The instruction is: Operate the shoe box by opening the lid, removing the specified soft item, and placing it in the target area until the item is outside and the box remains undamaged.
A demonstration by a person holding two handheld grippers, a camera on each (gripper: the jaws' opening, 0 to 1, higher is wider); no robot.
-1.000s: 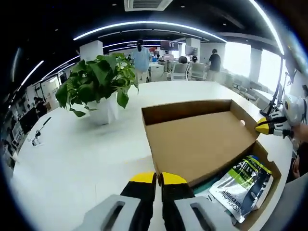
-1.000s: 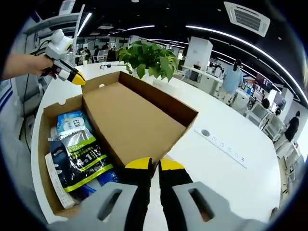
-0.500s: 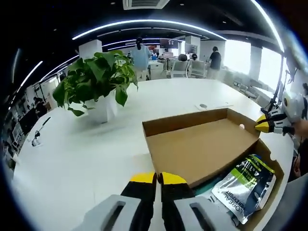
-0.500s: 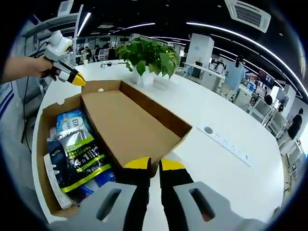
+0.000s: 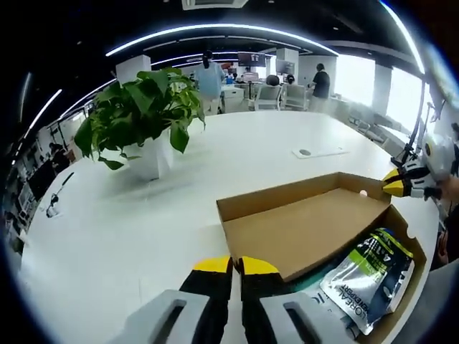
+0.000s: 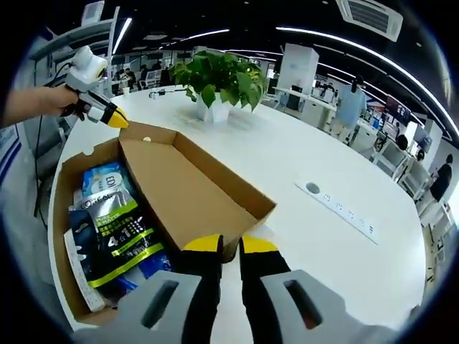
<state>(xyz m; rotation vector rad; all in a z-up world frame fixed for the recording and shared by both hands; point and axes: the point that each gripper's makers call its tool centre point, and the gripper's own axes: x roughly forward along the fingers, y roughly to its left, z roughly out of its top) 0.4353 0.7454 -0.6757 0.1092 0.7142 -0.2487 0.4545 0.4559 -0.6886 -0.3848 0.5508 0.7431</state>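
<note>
- The soft pouch [image 6: 115,233], black and white with a green stripe, lies inside the open shoe box [image 6: 61,215], just left of the right gripper's [image 6: 229,247] jaws and a little ahead of them; in the left gripper view that pouch [image 5: 366,276] sits off to the right of the left gripper's [image 5: 229,269] jaws.
- Its long axis runs along the box's length, roughly in line with the right gripper's own pointing direction.
- The lid [image 6: 190,193] is swung open and hangs low over the tabletop [image 6: 323,165], and both pairs of jaws meet it: the right gripper's are pressed together at one lid corner, the left gripper's at the other.
- Whether cardboard is actually pinched between the tips, I can't tell; both pairs look fully closed.
- By my reading the right gripper is nearer the pouch, needing a short swing left.
- Beyond the lid, a potted plant [image 5: 140,125] stands well clear.
</note>
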